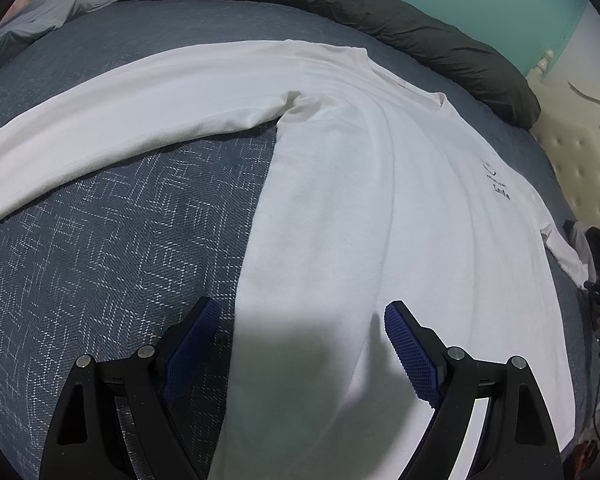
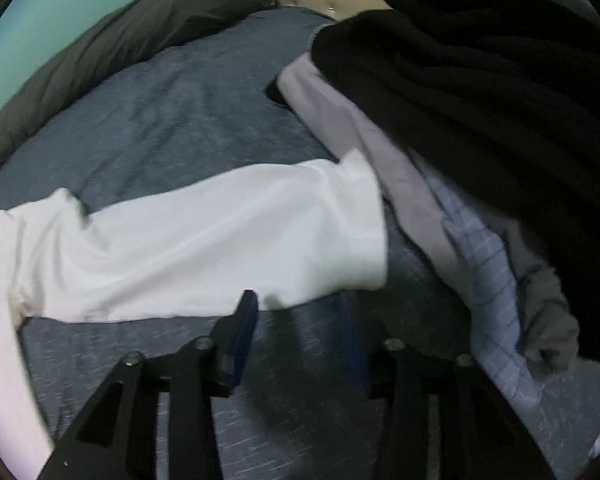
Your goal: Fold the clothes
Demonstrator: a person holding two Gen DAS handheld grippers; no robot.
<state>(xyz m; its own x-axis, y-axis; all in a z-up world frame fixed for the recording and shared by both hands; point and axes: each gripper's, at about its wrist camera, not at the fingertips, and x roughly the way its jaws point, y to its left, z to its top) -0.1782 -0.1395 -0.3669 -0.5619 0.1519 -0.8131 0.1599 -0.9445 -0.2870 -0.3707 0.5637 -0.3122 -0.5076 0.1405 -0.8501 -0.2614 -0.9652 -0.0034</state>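
- We have the left gripper (image 1: pixel 300 316) angled steeply down over the near hem of the white shirt (image 1: pixel 380 208); fingers (image 1: pixel 410 354) spread wide, nothing between them, cloth below not pinched.
- Its left finger sits over the bare blue bedspread (image 1: pixel 112 248), its right one over the shirt body.
- The shirt lies flat on the bedspread, front up, small dark print (image 1: pixel 496 184) at the chest, one long sleeve stretched out to the left.
- We have the right gripper (image 2: pixel 300 312) also pitched down, the view blurred; fingers partly apart, holding nothing.
- The other sleeve (image 2: pixel 204 244) lies just beyond its fingertips; contact we cannot tell.
- A pile of clothes (image 2: pixel 480 120) sits to the right of that sleeve, dark on top, pale and checked pieces under it.
- A dark pillow (image 1: pixel 340 8) runs along the far edge of the bed.
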